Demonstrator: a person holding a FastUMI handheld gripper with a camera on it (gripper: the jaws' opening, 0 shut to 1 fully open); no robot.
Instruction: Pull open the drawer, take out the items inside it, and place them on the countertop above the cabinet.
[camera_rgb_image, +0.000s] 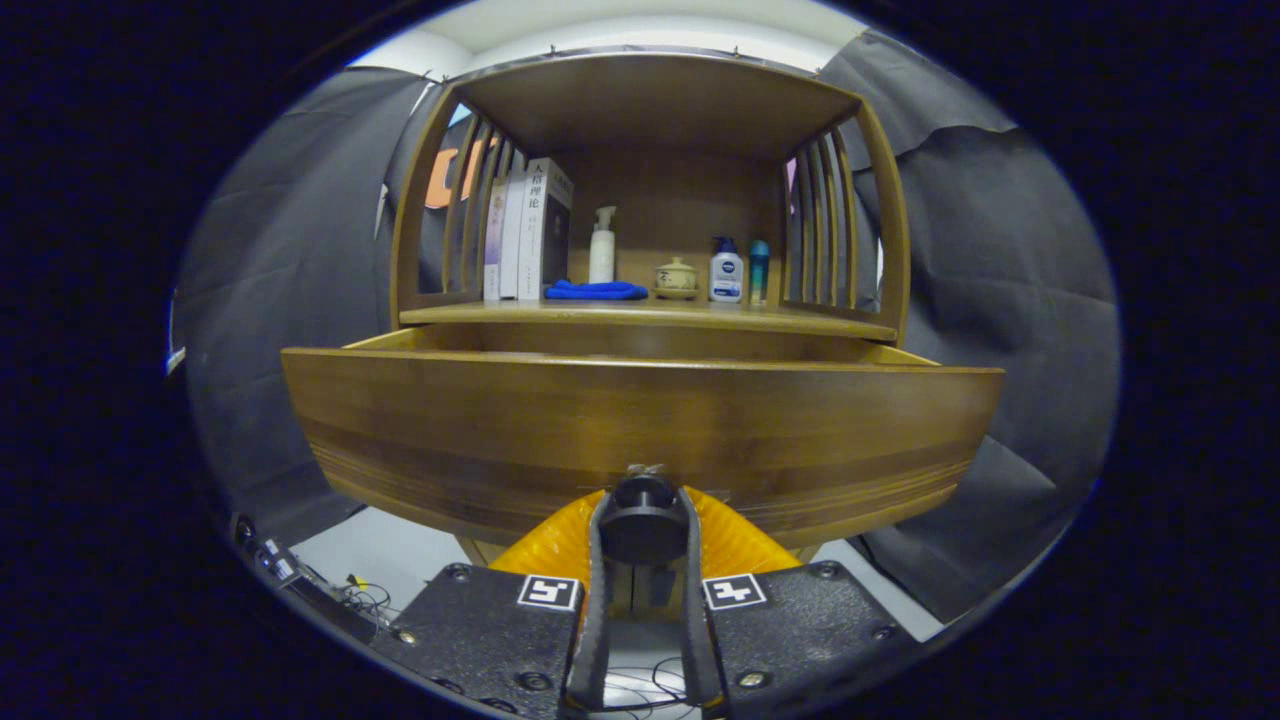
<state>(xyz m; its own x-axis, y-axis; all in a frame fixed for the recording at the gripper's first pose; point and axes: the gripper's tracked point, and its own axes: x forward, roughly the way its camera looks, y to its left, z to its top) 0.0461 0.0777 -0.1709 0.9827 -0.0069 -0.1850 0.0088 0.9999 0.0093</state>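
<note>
So the gripper (642, 520) has its 2 fingers (597, 560) pinched in on the round dark knob (641, 518) at the front of the brown wooden drawer (640, 430), 1 finger pressing on each side of it. The drawer stands pulled out from the wooden cabinet (650, 200), and its wide curved front panel sits right ahead of the fingers. From this low angle you can see the drawer's top rim and a bit of its side walls running back under the shelf, but not what's lying inside, so I can't tell what's in there. Above the drawer is the flat wooden desk surface (640, 314) of the cabinet, an open bay with slatted sides and a wooden roof. On it, starting at the left-hand slats: 3 upright books (525, 235) leaning against them, a folded blue cloth (596, 290) lying flat just beside the books, a white pump bottle (602, 247) standing behind the cloth, a small cream lidded ceramic pot on a saucer (676, 278) about mid-shelf, then a white bottle with a blue cap (726, 272), and a slim teal bottle (759, 271) just beside it near the right-hand slats. Down below the drawer there's a bit of pale floor with some tangled cables (350, 598) off to the left.
</note>
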